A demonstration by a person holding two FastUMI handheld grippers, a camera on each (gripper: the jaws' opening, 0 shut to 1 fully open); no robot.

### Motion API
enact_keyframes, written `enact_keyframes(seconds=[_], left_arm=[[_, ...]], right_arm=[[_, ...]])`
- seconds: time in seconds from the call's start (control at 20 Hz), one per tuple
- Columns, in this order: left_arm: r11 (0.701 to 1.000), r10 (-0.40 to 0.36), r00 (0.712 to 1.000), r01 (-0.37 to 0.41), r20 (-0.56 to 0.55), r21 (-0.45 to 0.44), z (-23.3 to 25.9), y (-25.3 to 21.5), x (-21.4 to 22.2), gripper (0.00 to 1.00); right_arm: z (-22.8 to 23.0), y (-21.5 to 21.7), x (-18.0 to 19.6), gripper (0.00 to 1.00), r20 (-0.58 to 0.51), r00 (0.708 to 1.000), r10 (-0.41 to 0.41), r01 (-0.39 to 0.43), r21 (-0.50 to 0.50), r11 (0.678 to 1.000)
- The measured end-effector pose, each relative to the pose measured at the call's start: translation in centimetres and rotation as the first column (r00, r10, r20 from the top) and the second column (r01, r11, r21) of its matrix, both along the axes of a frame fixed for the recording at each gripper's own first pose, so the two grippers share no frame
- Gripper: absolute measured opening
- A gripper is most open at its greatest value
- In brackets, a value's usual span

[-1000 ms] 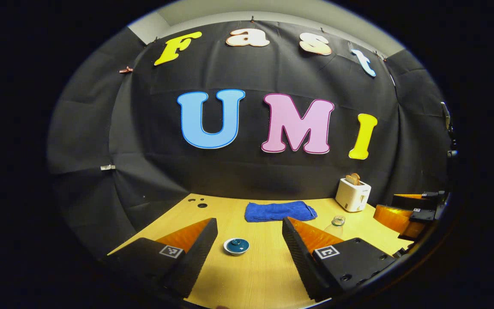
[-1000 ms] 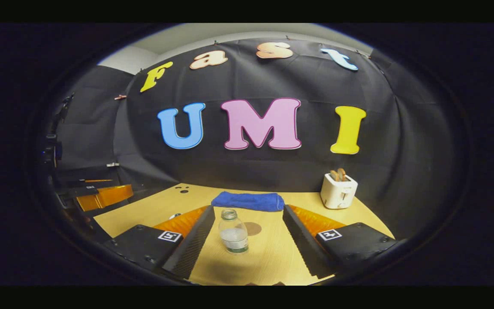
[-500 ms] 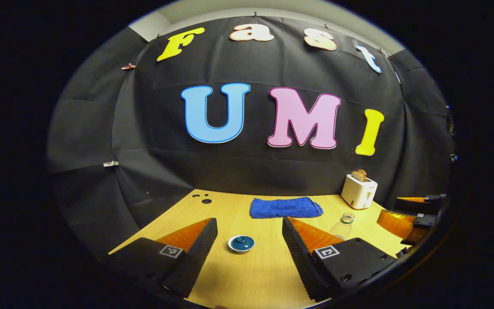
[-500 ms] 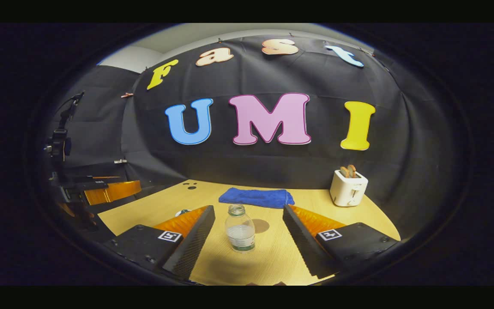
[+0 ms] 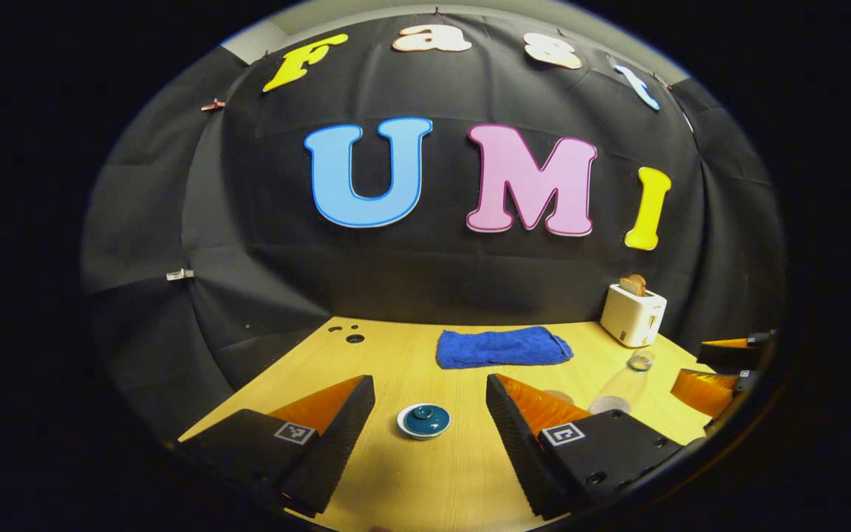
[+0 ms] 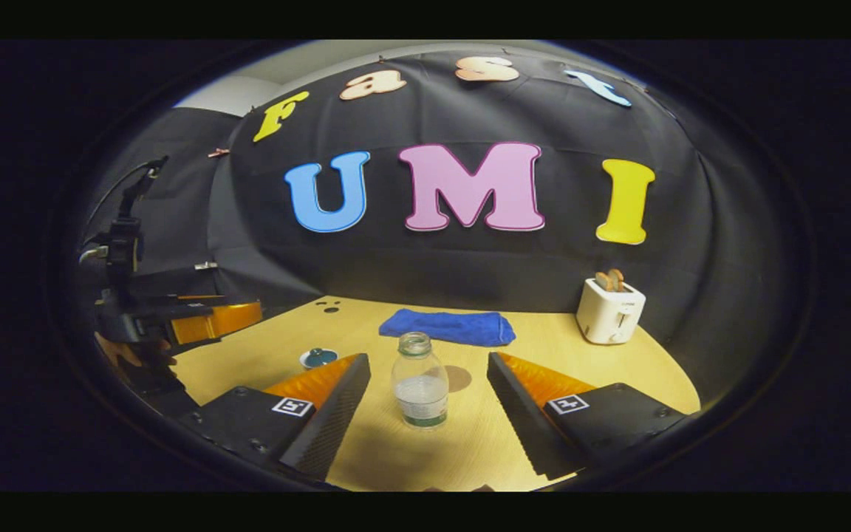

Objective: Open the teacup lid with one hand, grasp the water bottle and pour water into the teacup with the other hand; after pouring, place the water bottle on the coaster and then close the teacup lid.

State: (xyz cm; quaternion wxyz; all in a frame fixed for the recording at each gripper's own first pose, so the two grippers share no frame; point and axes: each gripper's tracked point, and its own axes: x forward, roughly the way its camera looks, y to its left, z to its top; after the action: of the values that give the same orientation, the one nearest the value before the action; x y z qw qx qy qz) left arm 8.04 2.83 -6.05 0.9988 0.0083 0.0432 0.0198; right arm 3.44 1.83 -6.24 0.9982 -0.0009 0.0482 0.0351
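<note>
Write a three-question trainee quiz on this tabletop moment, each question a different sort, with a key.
1. True or false: the left claw is shut on the teacup lid.
2. What lies behind the water bottle, by the booth wall? A) blue towel B) plate C) sponge
3. Fill in: the right claw is ___ and lined up with the bottle.

Key: 1 false, it is open, with the lid ahead between its fingers; 2 A, blue towel; 3 open.

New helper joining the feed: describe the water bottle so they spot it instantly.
Start at the blue towel by the back wall, then come toward the camera past the round brown coaster. The water bottle stands upright there: clear, uncapped, part-filled, the tallest thing mid-table.
</note>
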Motion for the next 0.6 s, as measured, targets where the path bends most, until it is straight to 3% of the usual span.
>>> enact_keyframes(seconds=[0.25,0.6], left_arm=[[1.000,0.007,1.000,-0.008,-0.013,-0.016,-4.9,0.9,6.1,0.95],[0.999,0.002,0.999,-0.001,-0.034,0.049,-11.0,1.6,12.0,0.78]], right_arm=[[-4.3,-0.4,2.2,0.99,-0.013,1.000,-0.018,0.018,-0.009,1.000],[-9.2,-0.2,4.5,0.99,-0.046,0.999,-0.021,0.021,-0.001,1.000]])
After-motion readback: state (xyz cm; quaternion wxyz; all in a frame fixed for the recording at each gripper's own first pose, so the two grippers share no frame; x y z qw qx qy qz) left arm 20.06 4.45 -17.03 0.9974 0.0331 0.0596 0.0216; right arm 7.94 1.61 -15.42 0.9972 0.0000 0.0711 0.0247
